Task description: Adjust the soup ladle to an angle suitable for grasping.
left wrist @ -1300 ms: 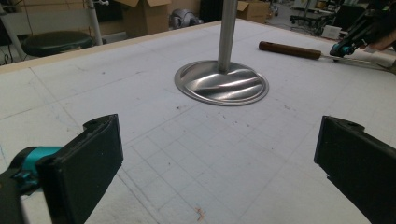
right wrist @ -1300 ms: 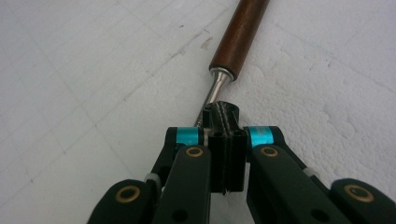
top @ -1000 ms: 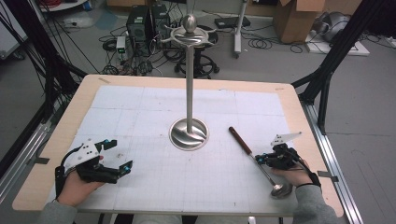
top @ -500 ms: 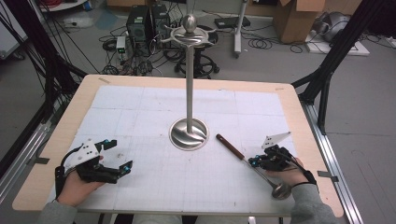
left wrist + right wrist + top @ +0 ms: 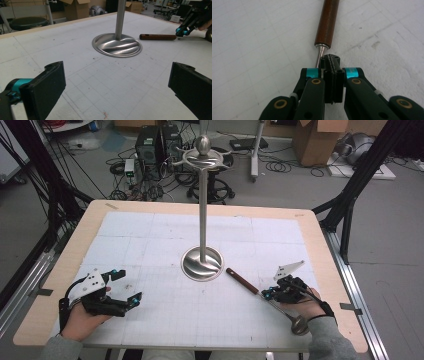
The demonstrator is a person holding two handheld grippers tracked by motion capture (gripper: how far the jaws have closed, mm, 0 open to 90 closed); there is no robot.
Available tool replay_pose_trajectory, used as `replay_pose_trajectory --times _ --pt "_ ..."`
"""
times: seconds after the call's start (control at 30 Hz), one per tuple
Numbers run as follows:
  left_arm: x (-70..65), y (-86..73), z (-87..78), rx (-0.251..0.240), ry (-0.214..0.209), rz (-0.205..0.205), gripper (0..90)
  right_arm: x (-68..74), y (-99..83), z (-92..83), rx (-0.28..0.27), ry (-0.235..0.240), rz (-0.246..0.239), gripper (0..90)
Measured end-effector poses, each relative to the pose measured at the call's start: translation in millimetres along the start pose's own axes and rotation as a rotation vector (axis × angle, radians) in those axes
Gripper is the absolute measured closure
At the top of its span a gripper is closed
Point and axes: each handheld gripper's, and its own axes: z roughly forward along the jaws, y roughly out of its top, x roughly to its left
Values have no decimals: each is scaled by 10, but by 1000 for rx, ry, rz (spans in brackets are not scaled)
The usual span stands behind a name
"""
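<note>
Since the earlier frame, right gripper has carried the ladle leftward, so the brown handle end now sits just beside the stand base; left gripper unchanged. Table: wooden edge, white gridded sheet on top. Stand: tall metal pole upright near the centre on a round shiny base, hooks and knob on top. Ladle: long, lying diagonally right of the base, wooden handle toward the base, metal bowl near the table's front edge by the person's right hand. Right gripper clenched on the ladle's thin metal shaft just behind the wooden handle. Left gripper at front left, jaws spread wide, nothing between them.
</note>
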Motion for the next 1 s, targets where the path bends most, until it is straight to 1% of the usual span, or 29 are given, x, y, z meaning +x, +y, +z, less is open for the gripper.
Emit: replay_pose_trajectory --times 0.03,0.17,0.27,0.37,0.4,0.5,0.67,0.77,0.8,0.87,1.0 --pt "-1 0 0 0 0 0 18 11 25 12 8 0 -11 900" --pt "-2 -1 1 0 0 0 18 28 81 42 24 1 -25 900" --pt "-2 -1 3 -1 1 -1 18 30 108 53 34 -2 -17 900" --pt "-2 -1 2 2 1 2 18 20 135 67 39 -11 -7 900" --pt "-4 -2 2 2 0 0 18 22 145 70 41 -20 2 900" --pt "-2 -1 2 1 1 1 18 14 177 89 48 -19 3 900" --pt "-4 -1 0 0 1 0 18 19 231 122 55 -40 5 900" --pt "-2 -1 1 1 1 1 18 27 252 137 56 -39 -3 900" --pt "-2 -1 2 1 0 1 18 34 257 139 55 -33 -1 900" --pt "-4 -1 0 0 1 0 18 44 270 159 51 -19 -13 900" --pt "-5 -1 1 2 0 2 18 74 294 172 58 -21 -21 900"
